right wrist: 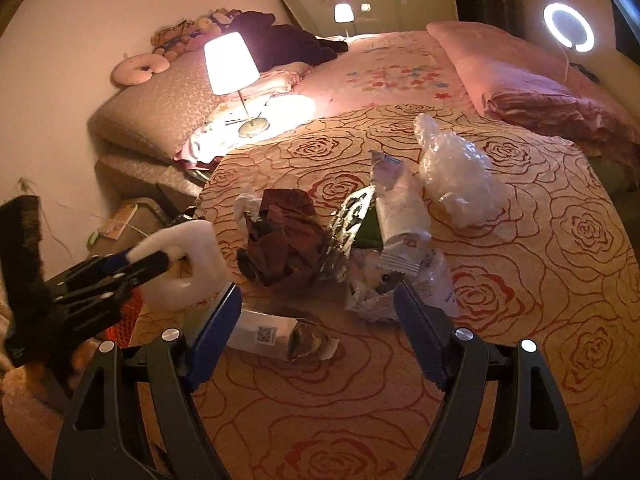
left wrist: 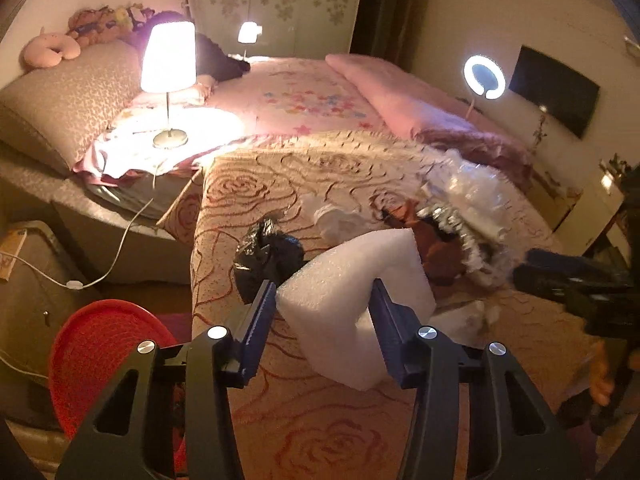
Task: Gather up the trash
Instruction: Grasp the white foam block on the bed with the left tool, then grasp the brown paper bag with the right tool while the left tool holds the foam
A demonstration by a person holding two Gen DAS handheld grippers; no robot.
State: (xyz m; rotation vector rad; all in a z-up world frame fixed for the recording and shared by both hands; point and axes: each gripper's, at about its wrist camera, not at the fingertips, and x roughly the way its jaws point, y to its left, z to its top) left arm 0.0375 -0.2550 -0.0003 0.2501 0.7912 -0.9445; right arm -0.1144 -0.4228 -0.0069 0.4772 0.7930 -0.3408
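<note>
A chunk of white foam (left wrist: 352,280) sits between the blue pads of my left gripper (left wrist: 324,286), which is shut on it; the right pad dents it. From the right wrist view, the same foam (right wrist: 192,256) is held over the bed's left edge. Behind it lies a black plastic bag (left wrist: 264,256). My right gripper (right wrist: 318,290) stands open above the rose-patterned blanket (right wrist: 520,320), holding nothing. Just ahead of it lie crumpled white paper (right wrist: 372,292), a brown crumpled bag (right wrist: 288,236), a foil wrapper (right wrist: 348,224), a white packet (right wrist: 400,208), a clear plastic bag (right wrist: 452,172) and a QR-code wrapper (right wrist: 276,336).
A red basket (left wrist: 108,356) stands on the floor left of the bed. A lit table lamp (left wrist: 168,60) stands on the bed, its cable trailing to the floor. A pink folded duvet (right wrist: 520,80) lies at the back right, near a ring light (right wrist: 568,28).
</note>
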